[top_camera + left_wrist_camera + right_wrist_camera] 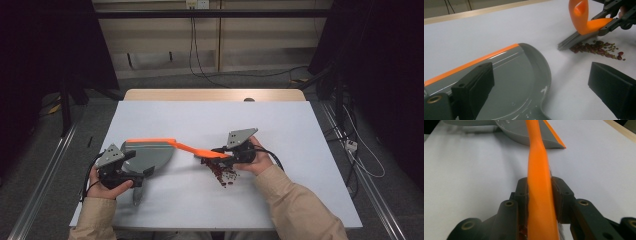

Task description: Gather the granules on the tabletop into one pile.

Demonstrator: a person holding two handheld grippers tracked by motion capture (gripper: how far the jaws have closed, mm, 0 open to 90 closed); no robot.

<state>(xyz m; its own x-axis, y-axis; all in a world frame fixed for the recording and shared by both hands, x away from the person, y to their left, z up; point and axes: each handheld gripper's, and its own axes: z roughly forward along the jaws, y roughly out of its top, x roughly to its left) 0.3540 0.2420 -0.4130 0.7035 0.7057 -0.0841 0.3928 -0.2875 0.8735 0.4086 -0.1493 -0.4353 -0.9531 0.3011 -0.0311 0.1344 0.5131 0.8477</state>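
The right gripper (227, 156) has its two black jaws pressed tight on the flat orange handle of a small brush (537, 182), one jaw on each side, and the handle runs straight out ahead of it toward the dustpan (147, 154). The grey bristles (574, 40) sit just below this gripper, touching the table (280, 130) right beside a little heap of beans (596, 48), some dark red and some green. The left gripper (131, 172) is at the handle end of the grey dustpan; in the left gripper view its jaws stand wide apart with the pan lying between them, so it looks open and not squeezing, though I cannot tell if one jaw rests on the pan. The pan's open mouth, with its orange edge, points away from this gripper toward the beans, which are well apart from it. The brush looks light and stiff, with a smooth handle that could slip or twist, so holding it across the flat sides low near the bristles seems best. The beans are small, hard and roll easily, so soft short sweeps should work. The pan is thin, shiny plastic and may slide unless it is held by its handle
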